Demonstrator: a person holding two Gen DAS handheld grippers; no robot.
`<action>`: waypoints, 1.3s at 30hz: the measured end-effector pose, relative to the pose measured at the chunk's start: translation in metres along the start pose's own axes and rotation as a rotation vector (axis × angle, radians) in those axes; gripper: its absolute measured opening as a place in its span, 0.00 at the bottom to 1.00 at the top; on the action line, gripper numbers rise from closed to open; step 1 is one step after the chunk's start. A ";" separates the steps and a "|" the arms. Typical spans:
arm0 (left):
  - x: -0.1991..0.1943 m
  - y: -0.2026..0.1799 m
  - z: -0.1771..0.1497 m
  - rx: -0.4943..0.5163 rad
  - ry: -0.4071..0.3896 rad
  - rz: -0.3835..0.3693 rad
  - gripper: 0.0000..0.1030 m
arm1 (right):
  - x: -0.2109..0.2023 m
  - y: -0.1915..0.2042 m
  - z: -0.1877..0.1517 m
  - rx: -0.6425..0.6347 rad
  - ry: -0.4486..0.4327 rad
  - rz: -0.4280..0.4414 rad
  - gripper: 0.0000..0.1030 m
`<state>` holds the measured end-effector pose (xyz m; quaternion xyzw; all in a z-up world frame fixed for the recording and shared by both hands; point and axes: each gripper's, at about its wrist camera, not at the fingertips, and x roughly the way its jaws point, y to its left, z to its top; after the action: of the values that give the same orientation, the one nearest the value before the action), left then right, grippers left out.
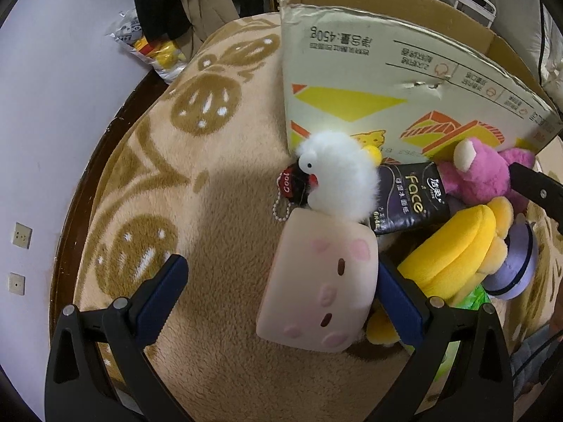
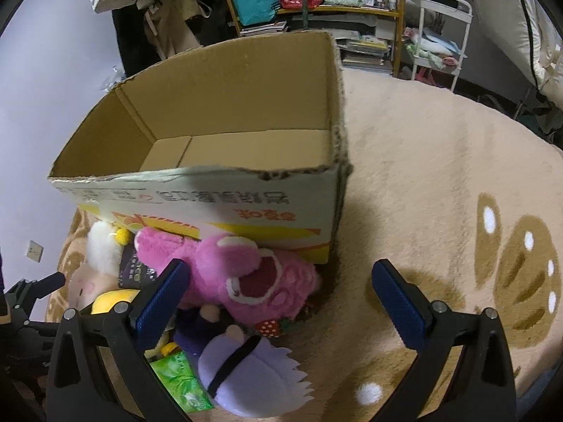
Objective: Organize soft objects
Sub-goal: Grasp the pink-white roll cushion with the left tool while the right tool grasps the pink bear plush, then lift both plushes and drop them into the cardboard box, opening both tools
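The left gripper (image 1: 281,295) is spread wide with its 2 blue-padded fingers (image 1: 160,297) either side of a pale pink square squishy toy with blush spots (image 1: 316,288), gripping nothing. The right gripper (image 2: 281,304) is also wide open and empty above the beige plush blanket with brown paw prints (image 2: 440,193). The soft things lie heaped on the blanket against the printed side of the open brown cardboard box (image 2: 228,112): a fluffy white bird plush (image 1: 337,176), a pink bear plush (image 2: 246,277), a yellow plush (image 1: 461,253), a lilac plush (image 2: 253,376), a black tissue pack (image 1: 411,197) and a green tissue pack (image 2: 183,383).
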<state>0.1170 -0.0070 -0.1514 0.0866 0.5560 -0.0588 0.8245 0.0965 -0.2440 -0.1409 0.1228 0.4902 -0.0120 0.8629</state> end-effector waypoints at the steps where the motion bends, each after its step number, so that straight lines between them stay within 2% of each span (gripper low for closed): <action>1: 0.001 0.001 0.000 -0.005 0.000 0.000 0.98 | 0.000 0.000 -0.001 0.001 0.000 0.009 1.00; 5: 0.005 0.006 0.000 -0.033 0.008 -0.023 0.96 | 0.003 0.000 -0.002 0.013 0.017 0.066 0.93; 8: 0.006 0.008 -0.001 -0.056 0.019 -0.078 0.84 | 0.007 -0.002 -0.002 0.026 0.025 0.100 0.86; 11: 0.006 0.008 -0.002 -0.070 0.027 -0.128 0.68 | 0.009 -0.003 -0.004 0.037 0.037 0.139 0.75; 13: 0.004 0.006 -0.003 -0.065 0.029 -0.160 0.53 | 0.008 0.001 -0.006 0.025 0.034 0.131 0.72; 14: 0.003 0.004 -0.003 -0.059 0.027 -0.166 0.52 | 0.007 0.002 -0.006 0.018 0.032 0.123 0.62; 16: 0.000 -0.001 -0.003 -0.036 0.015 -0.148 0.49 | 0.003 0.004 -0.009 0.004 0.029 0.108 0.59; 21: -0.008 -0.005 -0.007 -0.013 -0.003 -0.128 0.43 | -0.002 0.008 -0.012 -0.018 0.028 0.070 0.51; 22: -0.010 -0.006 -0.008 -0.013 -0.008 -0.121 0.43 | -0.004 0.008 -0.012 -0.027 0.025 0.060 0.47; 23: -0.013 -0.005 -0.009 -0.013 -0.014 -0.113 0.43 | -0.006 0.011 -0.012 -0.045 0.020 0.039 0.36; 31: -0.034 -0.004 -0.014 -0.005 -0.077 -0.079 0.43 | -0.018 0.013 -0.016 -0.067 0.003 0.026 0.36; 39: -0.070 -0.003 -0.021 0.004 -0.186 -0.061 0.43 | -0.049 0.016 -0.019 -0.090 -0.078 0.006 0.35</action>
<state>0.0713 -0.0054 -0.0948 0.0655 0.4794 -0.0929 0.8702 0.0571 -0.2287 -0.1049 0.0848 0.4557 0.0077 0.8861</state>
